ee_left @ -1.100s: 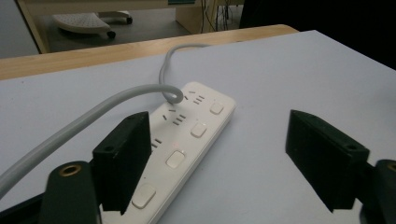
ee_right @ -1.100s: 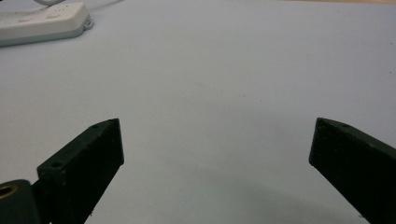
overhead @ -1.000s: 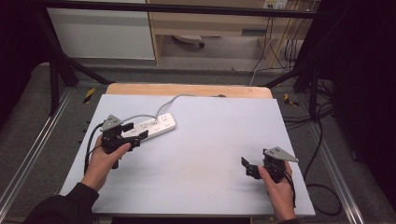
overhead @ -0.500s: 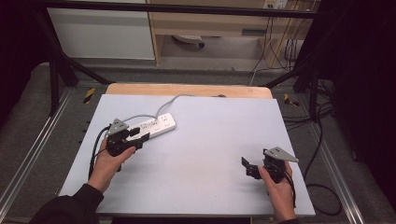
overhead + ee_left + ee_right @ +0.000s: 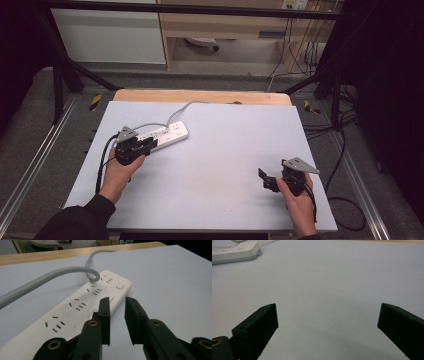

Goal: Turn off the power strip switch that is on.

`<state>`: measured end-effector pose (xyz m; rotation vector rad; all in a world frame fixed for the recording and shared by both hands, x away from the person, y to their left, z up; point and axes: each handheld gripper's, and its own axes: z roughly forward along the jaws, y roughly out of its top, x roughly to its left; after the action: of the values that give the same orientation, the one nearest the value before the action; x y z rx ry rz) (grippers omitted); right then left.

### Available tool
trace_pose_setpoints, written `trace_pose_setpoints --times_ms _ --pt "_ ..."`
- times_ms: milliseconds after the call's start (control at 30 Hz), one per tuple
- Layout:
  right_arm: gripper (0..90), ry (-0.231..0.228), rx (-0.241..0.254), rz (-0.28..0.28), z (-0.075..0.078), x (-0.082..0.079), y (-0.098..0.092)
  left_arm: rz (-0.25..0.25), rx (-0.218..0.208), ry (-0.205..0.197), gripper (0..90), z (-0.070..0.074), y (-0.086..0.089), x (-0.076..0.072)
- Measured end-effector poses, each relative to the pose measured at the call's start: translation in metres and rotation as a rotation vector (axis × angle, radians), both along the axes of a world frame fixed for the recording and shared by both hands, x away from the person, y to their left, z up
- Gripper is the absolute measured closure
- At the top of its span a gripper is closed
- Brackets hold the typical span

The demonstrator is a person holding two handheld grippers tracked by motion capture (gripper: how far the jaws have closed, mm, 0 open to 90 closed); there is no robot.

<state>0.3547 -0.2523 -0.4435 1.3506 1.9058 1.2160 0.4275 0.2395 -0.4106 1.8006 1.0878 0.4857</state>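
A white power strip is seen lying flat on the pale table top, toward its far left part, with a grey cord curling back over the sockets and running off toward the wooden far edge. The left gripper is held at the strip's near end; in the left gripper view its jaws are parted by a narrow gap with nothing between them, one jaw placed over the strip's long edge and the other over bare table just beside it. The right gripper is held well apart from the strip, near the table's near right corner, its jaws spread wide and empty over bare surface.
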Motion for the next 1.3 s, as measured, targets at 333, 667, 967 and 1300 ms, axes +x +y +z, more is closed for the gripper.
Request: trace_pose_setpoints --times_ms 333,667,967,1300 --pt "3.5 0.0 -0.002 0.003 0.0 0.0 0.001 -0.009 0.008 -0.02 87.6 -0.001 0.001 0.001" --pt "3.5 -0.001 0.0 0.001 0.001 0.0 0.0 -0.011 0.023 -0.016 90.0 -0.006 -0.001 0.007" --pt "3.5 -0.004 -0.003 0.003 0.001 0.0 0.0 0.005 0.017 0.005 90.0 -0.015 -0.001 0.017" --pt "3.5 0.003 -0.005 0.008 0.001 0.0 0.001 0.007 0.022 0.025 90.0 -0.022 0.0 0.025"
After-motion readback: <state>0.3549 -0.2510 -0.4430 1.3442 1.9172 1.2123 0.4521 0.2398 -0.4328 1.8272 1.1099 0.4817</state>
